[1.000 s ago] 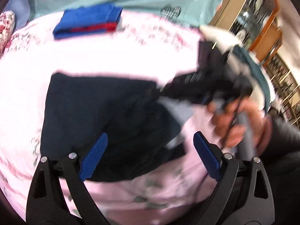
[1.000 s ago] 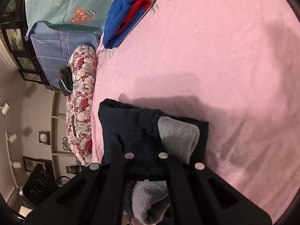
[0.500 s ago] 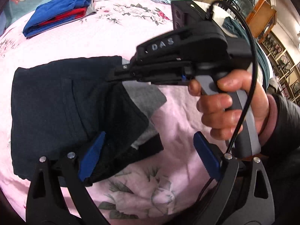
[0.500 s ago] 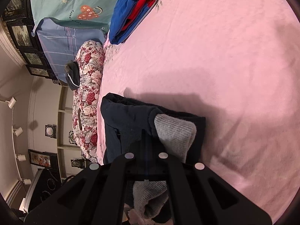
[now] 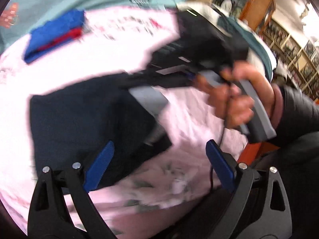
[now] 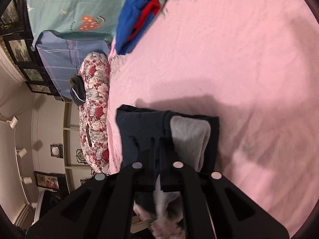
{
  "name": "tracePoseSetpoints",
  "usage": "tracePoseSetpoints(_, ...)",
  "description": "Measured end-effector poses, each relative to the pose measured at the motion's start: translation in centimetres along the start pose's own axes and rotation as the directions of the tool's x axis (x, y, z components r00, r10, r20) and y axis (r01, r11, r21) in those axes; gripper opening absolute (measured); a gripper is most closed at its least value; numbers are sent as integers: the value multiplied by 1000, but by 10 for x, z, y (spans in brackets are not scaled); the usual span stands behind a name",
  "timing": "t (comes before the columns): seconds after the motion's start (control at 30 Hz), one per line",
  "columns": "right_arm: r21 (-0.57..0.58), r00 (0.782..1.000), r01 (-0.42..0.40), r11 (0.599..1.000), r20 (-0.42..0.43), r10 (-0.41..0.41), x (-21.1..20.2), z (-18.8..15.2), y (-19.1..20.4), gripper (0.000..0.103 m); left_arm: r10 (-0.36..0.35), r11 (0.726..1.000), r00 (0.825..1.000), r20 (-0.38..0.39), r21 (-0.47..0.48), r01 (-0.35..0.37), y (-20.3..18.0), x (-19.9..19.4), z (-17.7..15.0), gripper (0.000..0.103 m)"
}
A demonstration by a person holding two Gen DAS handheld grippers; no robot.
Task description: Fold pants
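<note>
The dark navy pants [image 5: 85, 119] lie folded on the pink bed sheet [image 5: 191, 123], with their grey lining [image 5: 149, 99] showing at the right side. My left gripper [image 5: 159, 165] hovers over the near edge of the pants, open, with nothing between its blue pads [image 5: 99, 165]. A hand [image 5: 239, 103] holds my right gripper, whose fingers reach the far right edge of the pants. In the right wrist view the right gripper [image 6: 157, 145] rests on the pants [image 6: 143, 127] beside the grey lining [image 6: 189, 137]. Its jaws are opening by a narrow slit with navy cloth between them.
A folded blue and red garment [image 6: 139, 18] lies at the far side of the bed sheet [image 6: 239, 69]. A floral pillow [image 6: 95, 109] and a teal blanket [image 6: 65, 6] lie along the bed's edge. Wooden display shelves [image 5: 279, 35] stand beyond the bed.
A narrow slit has appeared between the right gripper's fingers, which were pressed together before. The left gripper has rolled and shifted, so the pants sit differently in its view.
</note>
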State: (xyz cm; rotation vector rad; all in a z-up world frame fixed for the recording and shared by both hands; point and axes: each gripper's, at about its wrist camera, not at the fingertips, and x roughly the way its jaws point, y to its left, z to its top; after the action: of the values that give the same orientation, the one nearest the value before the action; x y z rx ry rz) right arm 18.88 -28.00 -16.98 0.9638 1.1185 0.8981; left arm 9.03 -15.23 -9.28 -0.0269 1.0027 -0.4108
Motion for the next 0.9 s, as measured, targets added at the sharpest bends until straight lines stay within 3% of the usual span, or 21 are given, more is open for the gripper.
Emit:
tracePoseSetpoints(0.1, -62, 1000, -25, 998, -2, 25, -12, -19, 17, 10, 35, 996, 998, 60, -82, -30, 40, -26, -1, 95)
tracePoseSetpoints(0.17, -91, 1000, -2, 996, -22, 0, -7, -35, 18, 11, 58, 988, 997, 50, -145, -50, 69, -26, -6, 95)
tracePoseSetpoints(0.23, -91, 985, 162, 983, -52, -167, 8, -50, 3, 12, 43, 976, 999, -31, -211, -48, 100, -8, -21, 95)
tracePoseSetpoints(0.27, -66, 985, 167, 984, -35, -169, 7, -55, -6, 4, 35, 974, 993, -117, -217, -60, 108, 8, -31, 95)
tracePoseSetpoints(0.3, -18, 991, 136, 991, -14, -136, 4, -58, -14, 2, 43, 979, 982, -182, -187, -77, 110, 20, -40, 95)
tracePoseSetpoints(0.37, 83, 994, 104, 991, 14, -106, -8, -62, -20, 4, 98, 994, 981, -170, -24, -104, 96, 19, -48, 95)
tracePoseSetpoints(0.43, 59, 987, 139, 989, 77, -143, -23, -67, -6, 17, 114, 992, 980, -164, 66, -104, 85, 9, -46, 95)
tracePoseSetpoints(0.5, 24, 963, 229, 973, 137, -230, -33, -71, 10, 55, 88, 995, 989, -122, 67, -80, 89, -7, -39, 95)
tracePoseSetpoints(0.53, 15, 944, 285, 958, 169, -283, -37, -73, 16, 62, 83, 996, 991, -100, 52, -78, 95, -15, -35, 96)
tracePoseSetpoints(0.57, 4, 924, 332, 943, 200, -326, -40, -74, 24, 64, 80, 997, 993, -82, 30, -78, 103, -21, -31, 98)
tracePoseSetpoints(0.77, 40, 883, 401, 915, 249, -398, -32, -70, 41, 66, 64, 971, 996, -61, -225, -77, 168, -29, -4, 98)
tracePoseSetpoints(0.83, 61, 860, 444, 894, 254, -444, -26, -70, 45, 66, 26, 964, 999, -30, -263, -33, 173, -35, 0, 99)
tracePoseSetpoints(0.9, 75, 850, 455, 887, 260, -458, -26, -71, 48, 66, -40, 968, 999, -7, -247, 37, 165, -37, 4, 98)
